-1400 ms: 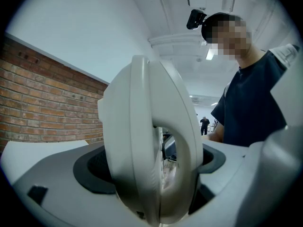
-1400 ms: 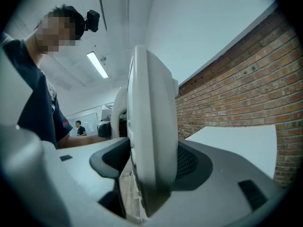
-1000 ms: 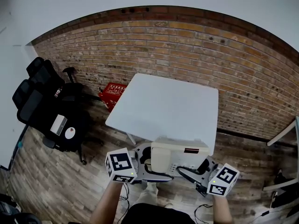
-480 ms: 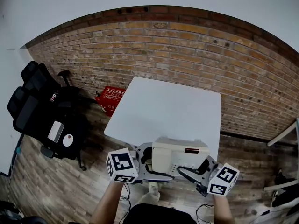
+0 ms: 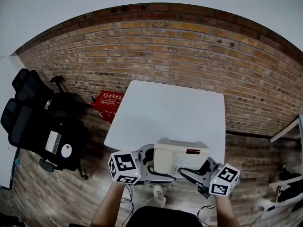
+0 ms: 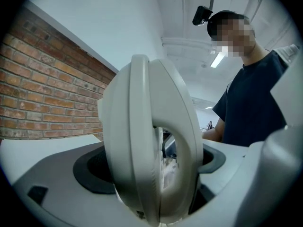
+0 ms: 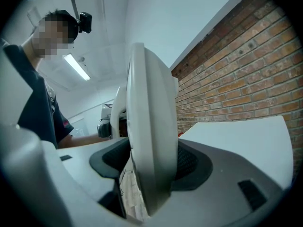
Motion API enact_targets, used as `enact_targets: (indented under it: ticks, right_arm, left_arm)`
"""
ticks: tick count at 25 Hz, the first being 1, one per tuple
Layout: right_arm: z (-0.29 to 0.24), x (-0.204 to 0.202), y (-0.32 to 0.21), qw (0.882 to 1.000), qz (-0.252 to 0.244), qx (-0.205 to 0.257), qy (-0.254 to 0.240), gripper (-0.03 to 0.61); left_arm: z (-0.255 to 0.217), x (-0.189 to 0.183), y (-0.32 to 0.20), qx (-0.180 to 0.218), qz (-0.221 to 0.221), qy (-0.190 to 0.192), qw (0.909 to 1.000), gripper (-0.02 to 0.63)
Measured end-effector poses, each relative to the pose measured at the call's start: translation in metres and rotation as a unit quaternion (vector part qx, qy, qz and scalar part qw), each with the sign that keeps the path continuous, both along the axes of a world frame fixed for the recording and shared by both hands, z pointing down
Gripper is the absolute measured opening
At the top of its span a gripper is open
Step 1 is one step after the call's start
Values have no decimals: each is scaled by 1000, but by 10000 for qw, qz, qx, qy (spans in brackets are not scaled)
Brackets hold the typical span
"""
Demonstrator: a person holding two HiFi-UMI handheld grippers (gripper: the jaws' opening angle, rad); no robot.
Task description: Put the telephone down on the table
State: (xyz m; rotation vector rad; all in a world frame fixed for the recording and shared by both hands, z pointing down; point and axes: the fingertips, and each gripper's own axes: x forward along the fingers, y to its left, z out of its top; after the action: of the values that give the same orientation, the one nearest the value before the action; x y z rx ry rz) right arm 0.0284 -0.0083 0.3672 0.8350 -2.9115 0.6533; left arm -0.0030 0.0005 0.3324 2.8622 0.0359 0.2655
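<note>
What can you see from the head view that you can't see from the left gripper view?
Only the head view shows the red basket and the black chair on the floor. Only the left gripper view shows the person's dark shirt, the ceiling light and the camera on the person's head. Both show the telephone, the white table and the brick wall.

The telephone (image 5: 182, 156) is at the table (image 5: 170, 112)'s near edge.
</note>
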Motion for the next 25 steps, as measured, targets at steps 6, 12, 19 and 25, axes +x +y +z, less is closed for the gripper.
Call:
enact_targets:
  ticks: [6,12,19,25]
  right_arm:
    - [5,-8,-17,9999,107,-55,66,264]
    - [9,-16,-34,9997,170,-115,118,264]
    - [19,-22,-53,9993,266,-167,179,264]
    - [31,-27,-62,9986,379,-312,183,264]
  left_arm:
    - [6,-9,-18,-61,109,46,9999,483]
    - [11,-16,-35,-92,197,-5,9998,483]
    - [23,-23,-56,-130,320,-84,9994,483]
    - [36,-28,-66,-269,438,-101,9986,483]
